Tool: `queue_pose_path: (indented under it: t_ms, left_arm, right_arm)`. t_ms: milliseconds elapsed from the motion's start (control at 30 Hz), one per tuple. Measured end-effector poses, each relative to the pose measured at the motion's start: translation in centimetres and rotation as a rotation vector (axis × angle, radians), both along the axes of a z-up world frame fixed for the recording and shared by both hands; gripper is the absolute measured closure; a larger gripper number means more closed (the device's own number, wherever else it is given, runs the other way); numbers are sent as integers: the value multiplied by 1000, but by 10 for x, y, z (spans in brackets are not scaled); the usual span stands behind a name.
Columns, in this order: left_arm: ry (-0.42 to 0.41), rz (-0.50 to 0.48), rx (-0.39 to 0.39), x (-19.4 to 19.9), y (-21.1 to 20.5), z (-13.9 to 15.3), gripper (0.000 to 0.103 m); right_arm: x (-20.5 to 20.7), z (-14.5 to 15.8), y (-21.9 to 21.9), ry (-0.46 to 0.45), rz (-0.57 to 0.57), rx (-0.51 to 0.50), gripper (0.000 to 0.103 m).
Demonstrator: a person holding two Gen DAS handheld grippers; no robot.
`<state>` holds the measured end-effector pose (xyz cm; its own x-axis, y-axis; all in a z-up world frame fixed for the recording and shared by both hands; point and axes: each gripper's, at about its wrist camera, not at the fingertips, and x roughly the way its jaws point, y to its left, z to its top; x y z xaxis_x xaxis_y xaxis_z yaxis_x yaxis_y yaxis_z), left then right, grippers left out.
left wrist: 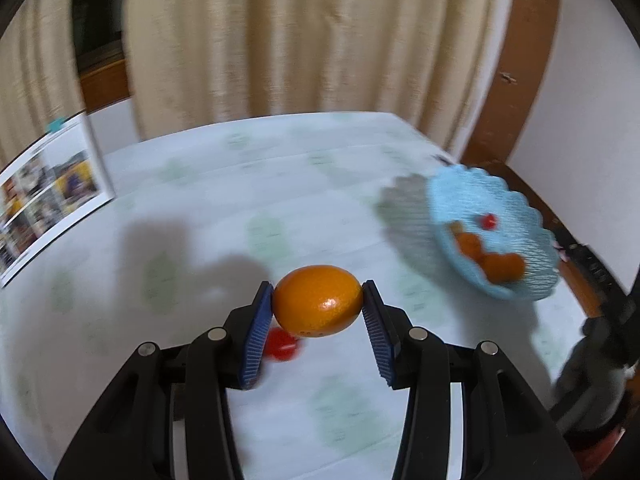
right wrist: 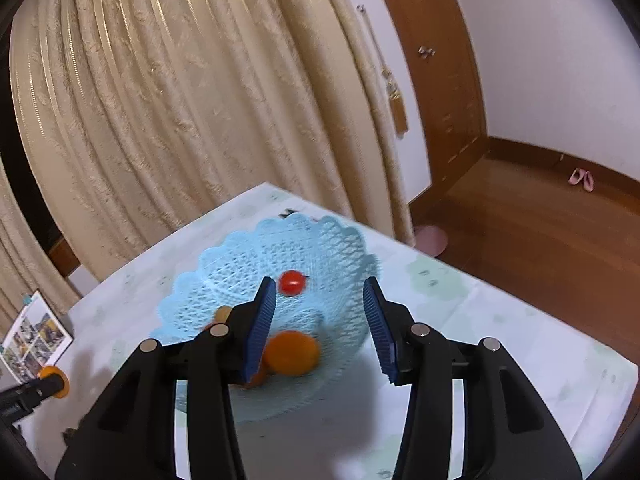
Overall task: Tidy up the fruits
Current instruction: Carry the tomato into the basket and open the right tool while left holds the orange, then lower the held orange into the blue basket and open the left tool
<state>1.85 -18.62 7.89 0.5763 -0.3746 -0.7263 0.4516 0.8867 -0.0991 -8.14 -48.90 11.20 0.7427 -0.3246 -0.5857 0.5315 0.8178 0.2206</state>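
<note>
My left gripper (left wrist: 319,300) is shut on an orange mandarin (left wrist: 318,301) and holds it above the table. A small red tomato (left wrist: 282,345) lies on the tablecloth just below it. The light blue lattice basket (left wrist: 516,204) stands at the right and holds orange mandarins (left wrist: 500,266) and a red tomato (left wrist: 489,221). My right gripper (right wrist: 320,312) is open and empty, hovering over the basket (right wrist: 256,264). Under it lie a mandarin (right wrist: 292,352) and a red tomato (right wrist: 292,282). In the right wrist view the left gripper's mandarin (right wrist: 54,380) shows at the far left.
A white tablecloth with pale green prints (left wrist: 280,184) covers the table. A photo booklet (left wrist: 44,196) lies at the left edge, also in the right wrist view (right wrist: 34,336). Beige curtains (left wrist: 304,40) hang behind. Wooden floor (right wrist: 540,248) lies beyond the table's right edge.
</note>
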Motion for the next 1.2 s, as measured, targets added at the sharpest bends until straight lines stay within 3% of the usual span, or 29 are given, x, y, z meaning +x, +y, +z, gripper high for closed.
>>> queue_pose_path:
  t_ms: [333,667,800,1200]
  left_arm:
    - [12,-158,-17,-6,-91,2,57]
    - [50,-261,-50,-7,-149,-11,56]
    - [23,-242,-80,-5,-144,-6,41]
    - [-18,-113,-54,7,-80,10,38]
  right_arm:
    - [-18,-17,-15,-40,-46,36,56]
    - [-21,-17,-18,-70,-67,65,51]
    - [-23,-15,-17,-80,-66,59,51]
    - [-29,-11,-15,-106,-80,46,50]
